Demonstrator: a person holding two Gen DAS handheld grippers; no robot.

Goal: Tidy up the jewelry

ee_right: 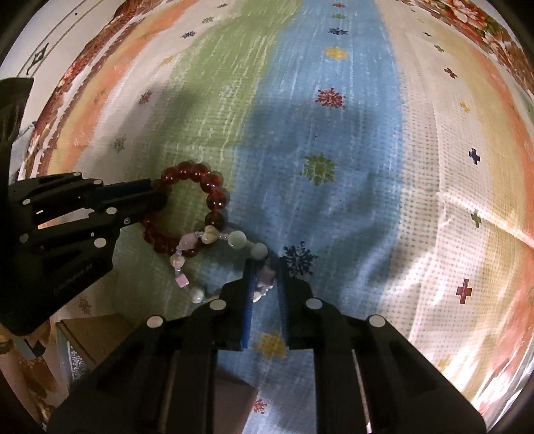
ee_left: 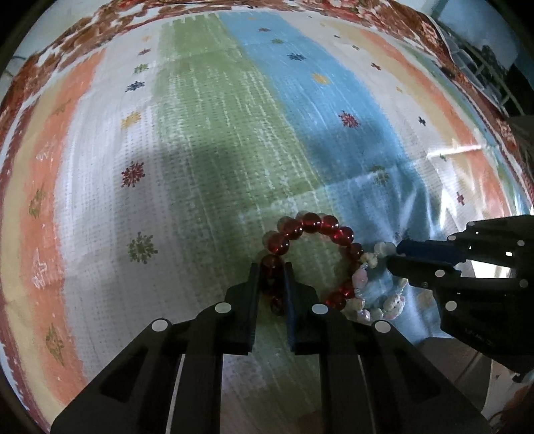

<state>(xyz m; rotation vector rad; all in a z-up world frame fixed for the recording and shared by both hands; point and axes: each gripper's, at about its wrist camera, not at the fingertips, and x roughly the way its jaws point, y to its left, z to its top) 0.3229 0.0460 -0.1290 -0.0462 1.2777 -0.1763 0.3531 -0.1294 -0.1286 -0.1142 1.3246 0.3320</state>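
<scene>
A dark red round-bead bracelet [ee_left: 313, 223] lies on the striped cloth, overlapping a pale pink and white stone bracelet [ee_left: 362, 280]. My left gripper [ee_left: 272, 270] is shut on the red bracelet's left side, beads between its fingers. My right gripper [ee_right: 263, 267] is shut on the pale bracelet's beads. In the right wrist view the red bracelet [ee_right: 213, 200] lies left of centre with the left gripper [ee_right: 157, 193] on it, and the pale bracelet [ee_right: 207, 238] crosses it. In the left wrist view the right gripper [ee_left: 395, 255] comes in from the right.
The striped cloth [ee_left: 207, 140] with small flower and cross motifs covers a surface with a red floral border [ee_left: 100, 26]. A cardboard box [ee_right: 100, 337] sits below the cloth's near edge at the left.
</scene>
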